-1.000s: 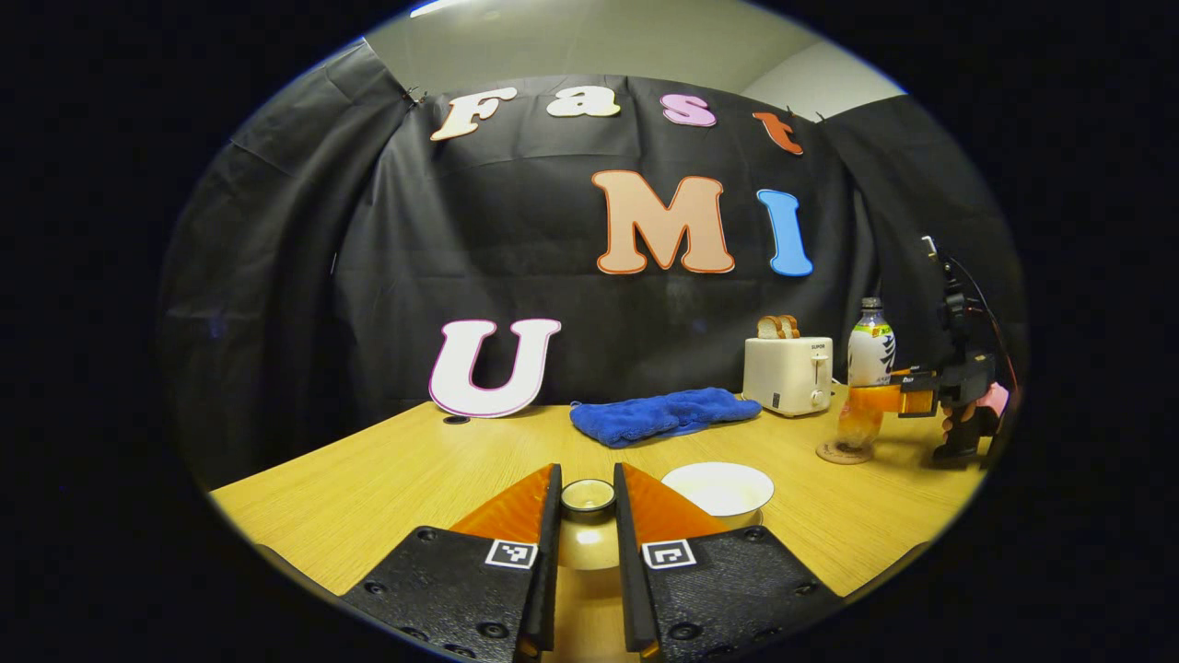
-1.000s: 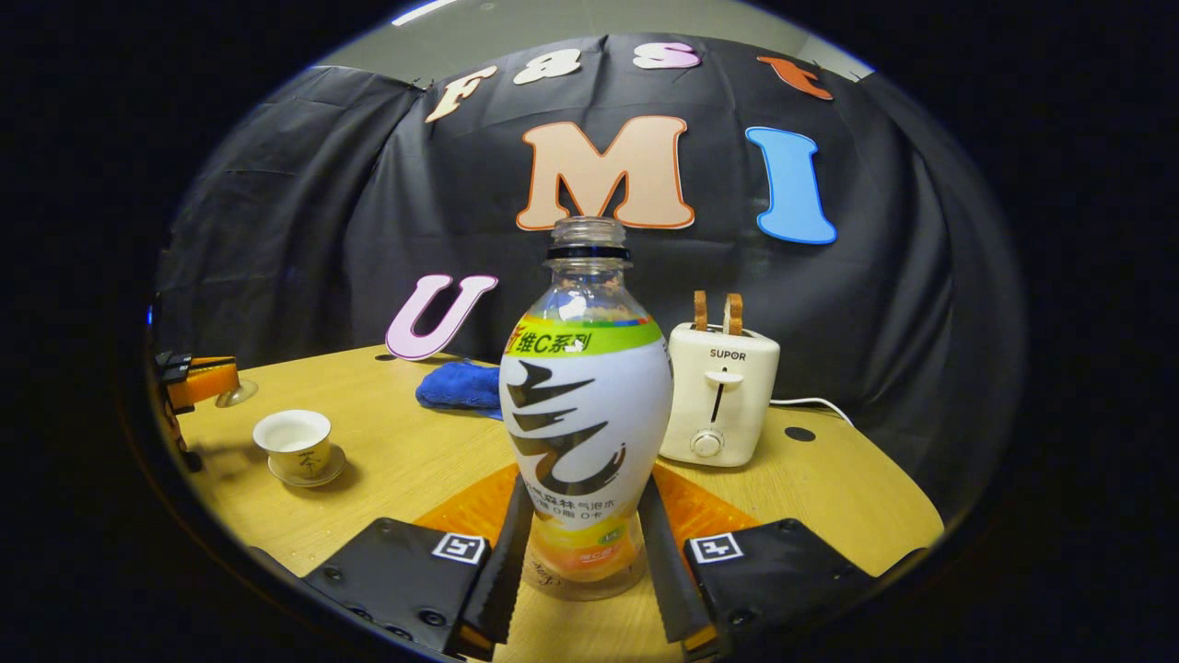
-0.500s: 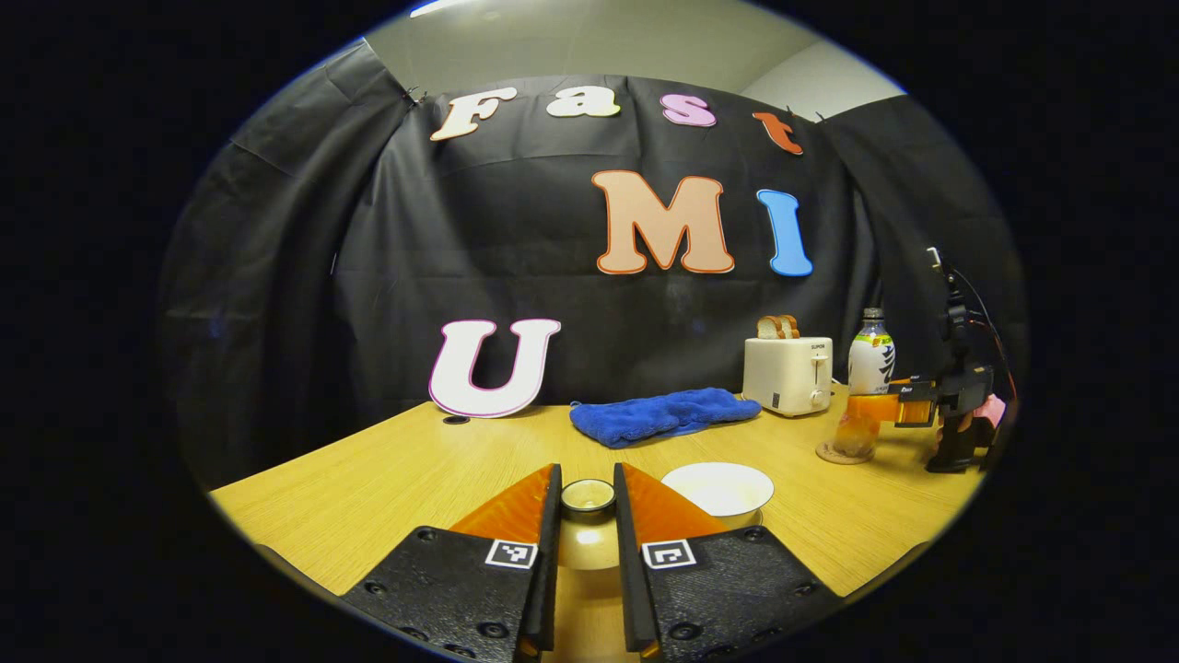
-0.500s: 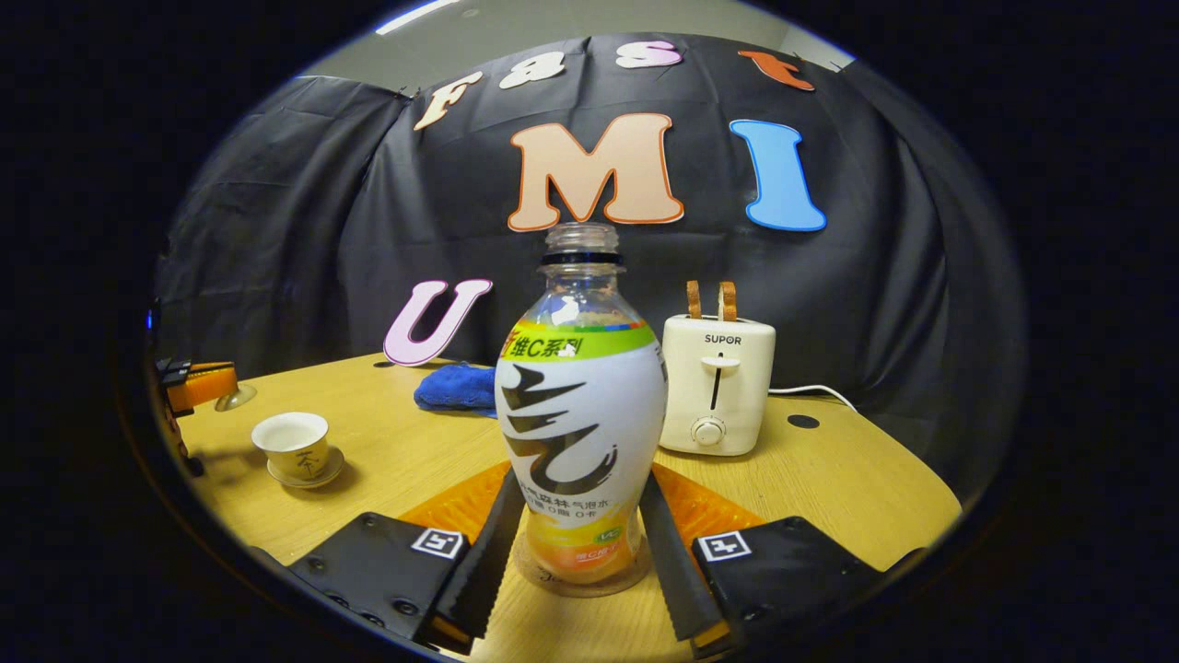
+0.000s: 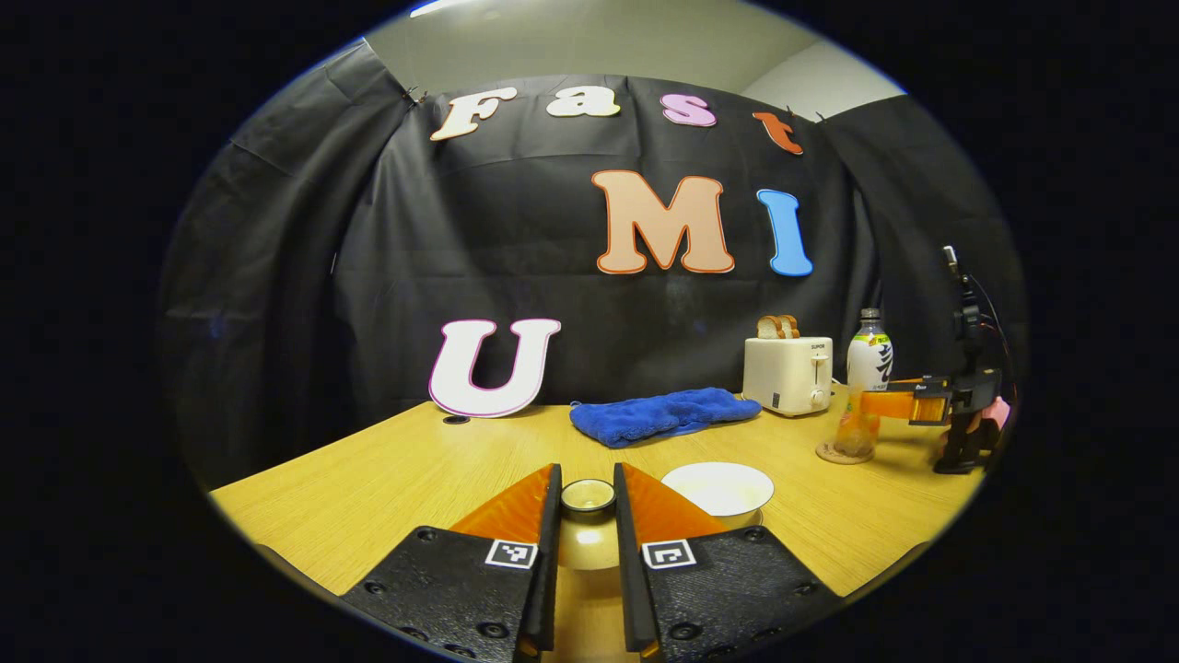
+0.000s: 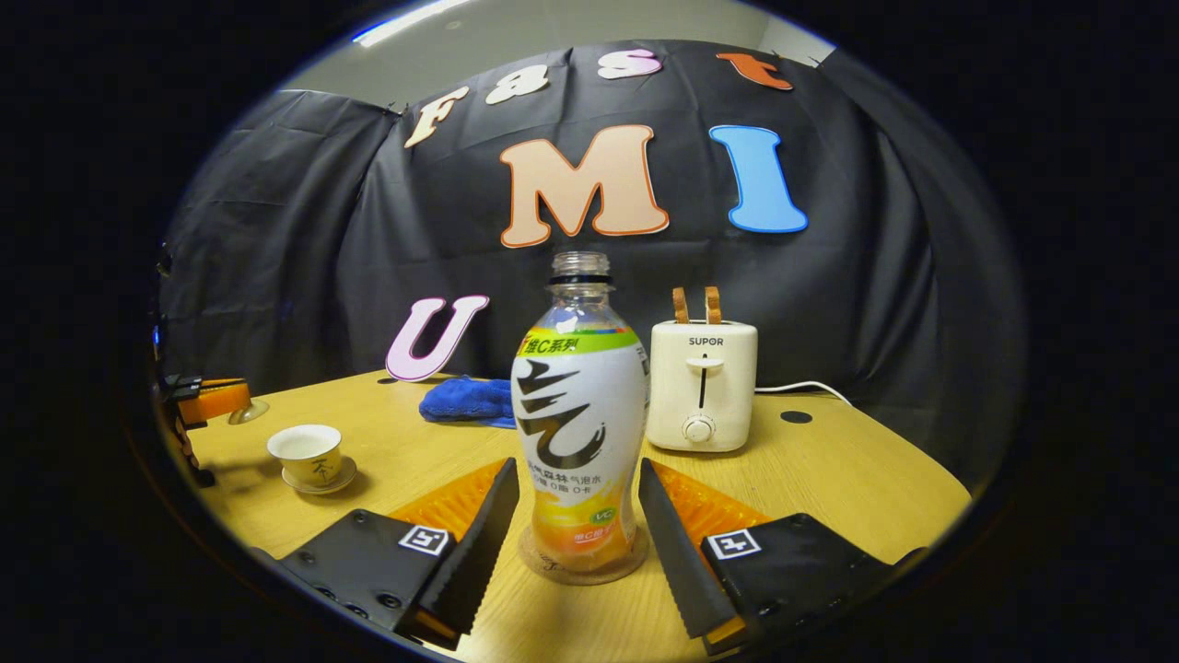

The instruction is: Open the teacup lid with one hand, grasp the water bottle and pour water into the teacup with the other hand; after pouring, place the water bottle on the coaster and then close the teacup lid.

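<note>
In the right gripper view the water bottle [image 6: 580,414], capless with a white and green label, stands upright on the round cork coaster [image 6: 582,564]. My right gripper [image 6: 577,470] is open, one finger on each side of the bottle with a gap to it. The white teacup [image 6: 307,451] sits uncovered on its saucer at the left. In the left gripper view my left gripper [image 5: 587,470] is shut on the teacup lid [image 5: 588,497], held above the table beside the teacup [image 5: 718,488]. Far right there stand the bottle [image 5: 869,357] and the right gripper [image 5: 884,403].
A white toaster [image 6: 702,387] with two slices of toast stands just behind and right of the bottle, its cord trailing right. A blue cloth [image 6: 465,403] lies at the back of the wooden table [image 6: 829,470]. The left gripper [image 6: 207,401] with the lid shows at the left edge.
The right gripper lowered the bottle onto the coaster, opened its fingers and drew back a little. The left gripper has kept still with the lid.
</note>
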